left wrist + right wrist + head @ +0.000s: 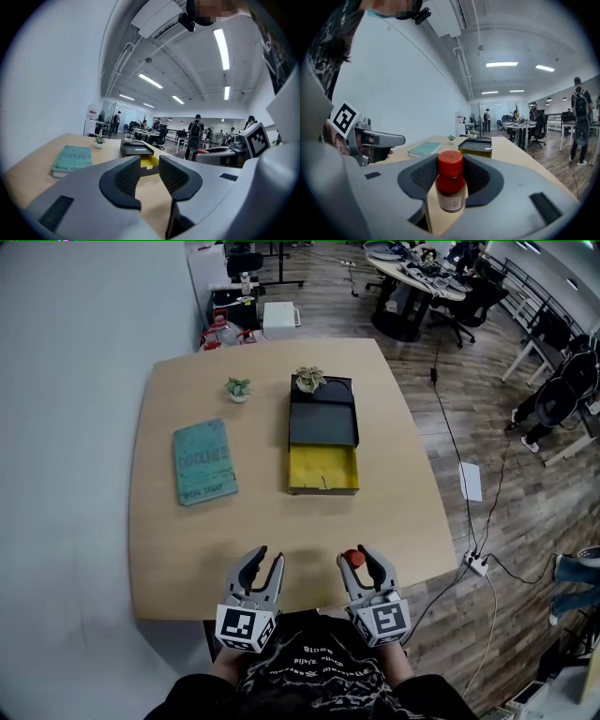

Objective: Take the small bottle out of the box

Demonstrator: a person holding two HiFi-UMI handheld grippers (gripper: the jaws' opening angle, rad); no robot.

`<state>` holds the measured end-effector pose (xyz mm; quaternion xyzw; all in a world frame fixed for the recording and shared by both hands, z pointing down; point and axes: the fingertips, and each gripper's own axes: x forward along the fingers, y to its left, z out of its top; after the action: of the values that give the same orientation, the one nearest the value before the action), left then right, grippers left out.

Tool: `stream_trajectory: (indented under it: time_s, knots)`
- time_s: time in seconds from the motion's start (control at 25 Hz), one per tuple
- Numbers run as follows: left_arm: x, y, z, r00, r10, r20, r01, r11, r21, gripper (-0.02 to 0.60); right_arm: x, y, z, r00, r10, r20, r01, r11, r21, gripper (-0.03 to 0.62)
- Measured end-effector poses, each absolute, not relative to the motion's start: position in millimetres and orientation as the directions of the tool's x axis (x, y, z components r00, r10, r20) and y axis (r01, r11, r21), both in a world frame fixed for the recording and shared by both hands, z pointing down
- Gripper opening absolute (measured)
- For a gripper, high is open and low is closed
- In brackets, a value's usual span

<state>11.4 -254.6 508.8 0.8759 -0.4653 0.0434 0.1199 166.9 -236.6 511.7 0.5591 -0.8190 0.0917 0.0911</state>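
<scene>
My right gripper [354, 557] is near the table's front edge, shut on a small bottle [353, 559] with a red cap. In the right gripper view the bottle [451, 183] stands upright between the dark pads, its label facing the camera, with the right gripper [451, 168] closed around it. To its left, my left gripper [265, 559] hovers over the front edge; its jaws [150, 165] stand a little apart with nothing between them. The black box [322, 418] lies mid-table, farther away, its yellow drawer [322, 470] pulled out toward me.
A teal book [203, 461] lies left of the box. A small potted plant [238, 388] stands behind the book, and another plant [309, 379] sits on the box's far end. The round wooden table [187, 549] meets a white wall on the left; office desks and people are beyond.
</scene>
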Motion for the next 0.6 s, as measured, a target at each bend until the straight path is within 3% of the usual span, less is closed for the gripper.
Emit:
stream_trajectory:
  time_s: [0.2, 0.6]
  knots:
    - [16.7, -250.1, 511.0, 0.573, -0.794, 0.203, -0.819, -0.543, 0.187, 0.005, 165.6, -238.2, 507.0, -0.36, -0.9, 0.247, -0.932, 0.361, -0.043, 0.16]
    - [21.3, -251.1, 511.4, 0.584, -0.784, 0.211, -0.812, -0.561, 0.159, 0.005, 165.0, -246.4, 502.1, -0.371, -0.901, 0.223, -0.928, 0.368, -0.059, 0.158]
